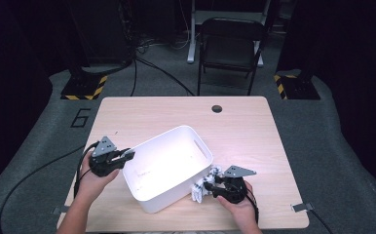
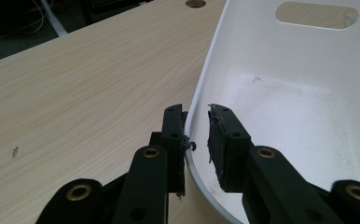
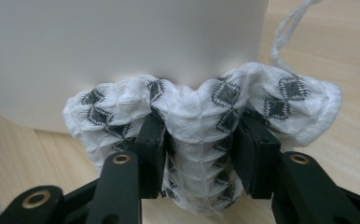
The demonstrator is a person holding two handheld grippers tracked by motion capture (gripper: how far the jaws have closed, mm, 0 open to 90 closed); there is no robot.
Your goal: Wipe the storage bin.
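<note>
Left gripper (image 2: 197,135): fingers straddle white bin (image 1: 169,165) near-left rim, pinching it.
Right gripper (image 3: 199,140): fingers pinch patterned cloth (image 3: 201,109) beside bin's right wall.

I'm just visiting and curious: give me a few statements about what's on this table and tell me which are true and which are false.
1. The right gripper pinches a white cloth with dark diamonds. True.
2. The cloth lies inside the white bin. False: it is outside, against the bin's outer wall.
3. The left gripper has its jaws on either side of the bin's rim. True.
4. The bin is full of clothes. False: its visible inside is bare.
5. The table is glass. False: it is light wood.
</note>
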